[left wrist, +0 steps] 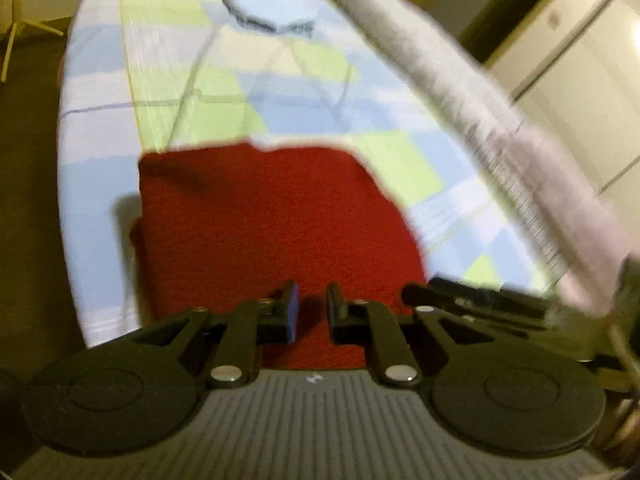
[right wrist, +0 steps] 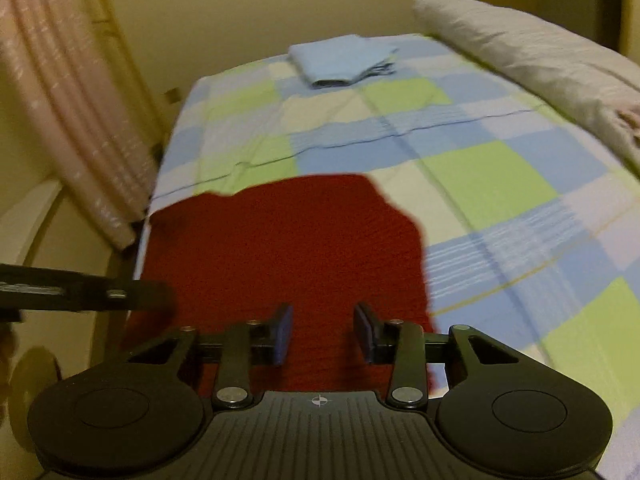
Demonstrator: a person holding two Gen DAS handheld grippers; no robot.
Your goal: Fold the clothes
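Note:
A dark red knitted garment [left wrist: 272, 220] lies folded flat on the near end of the checked bedsheet [left wrist: 168, 92]; it also shows in the right wrist view [right wrist: 288, 240]. My left gripper [left wrist: 313, 306] hovers over its near edge with the jaws slightly apart and nothing between them. My right gripper [right wrist: 323, 330] is open over the same near edge, empty. The right gripper shows at the right of the left wrist view [left wrist: 472, 300], and the left gripper at the left of the right wrist view [right wrist: 88, 290]. A folded light blue garment [left wrist: 268, 2] lies at the far end of the bed [right wrist: 344, 60].
A rolled grey-white duvet [left wrist: 460, 88] runs along the bed's right side, seen too in the right wrist view [right wrist: 532, 60]. A pink striped curtain [right wrist: 68, 112] hangs left of the bed. White cabinets [left wrist: 568, 52] stand at the right.

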